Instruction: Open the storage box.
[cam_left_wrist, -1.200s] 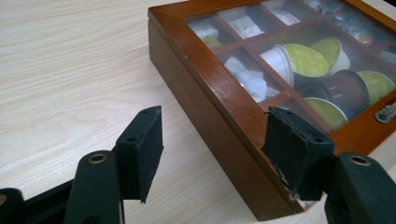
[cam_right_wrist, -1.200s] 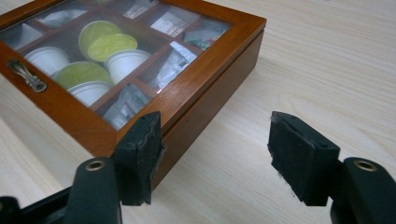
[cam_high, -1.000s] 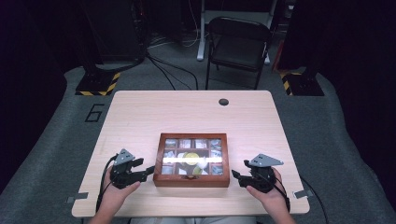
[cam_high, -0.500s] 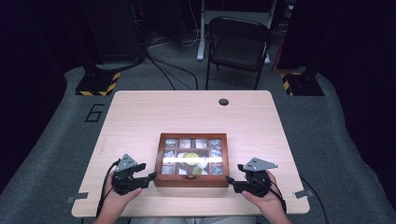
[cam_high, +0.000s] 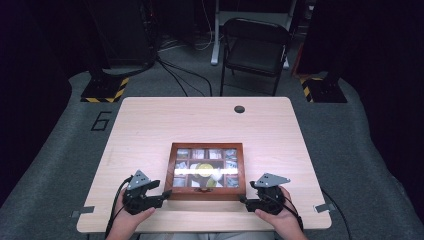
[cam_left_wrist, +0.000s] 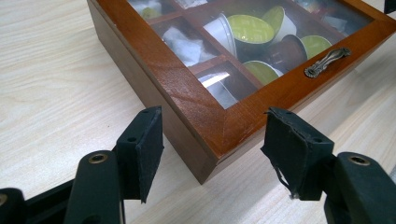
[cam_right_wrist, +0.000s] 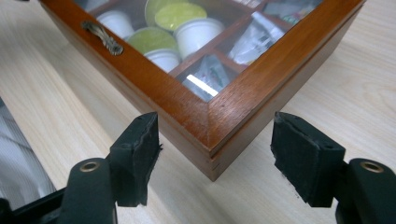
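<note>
Box (cam_high: 207, 172) = landmark: wooden, glass lid, sits on table (cam_high: 200, 120) twd the person's edge, lid down. Thru the glass: compartments w/ pods (cam_left_wrist: 252, 29) (green-topped + white) in the middle, sachets (cam_right_wrist: 254, 39) at the sides. Small metal handle (cam_left_wrist: 328, 60) on the front lid rail

L gripper (cam_high: 165, 194) just off the box's front-left corner, hand (cam_high: 131, 220) behind it at the table edge. In the left gripper view that corner pokes between the jaws, pads apart from the wood both sides – released, gripping nothing

R gripper (cam_high: 245, 200) at the box's front-right corner, mirror setup. Jaws have just been opening; the right gripper view shows the corner between the pads w/ a gap each side, no contact – released too

Round the box: bare tabletop left, right + behind. Dark round grommet (cam_high: 239, 108) well behind the box nr the far edge. Past the table, behind the box: folding chair (cam_high: 256, 47), cables (cam_high: 175, 75) on grey floor, yellow-black striped stand feet (cam_high: 105, 90) either side, a "6" (cam_high: 101, 120) marked on the floor to the box's far left. Two metal clips (cam_high: 82, 213) on the table's near corners

Nothing between grippers + box corners
</note>
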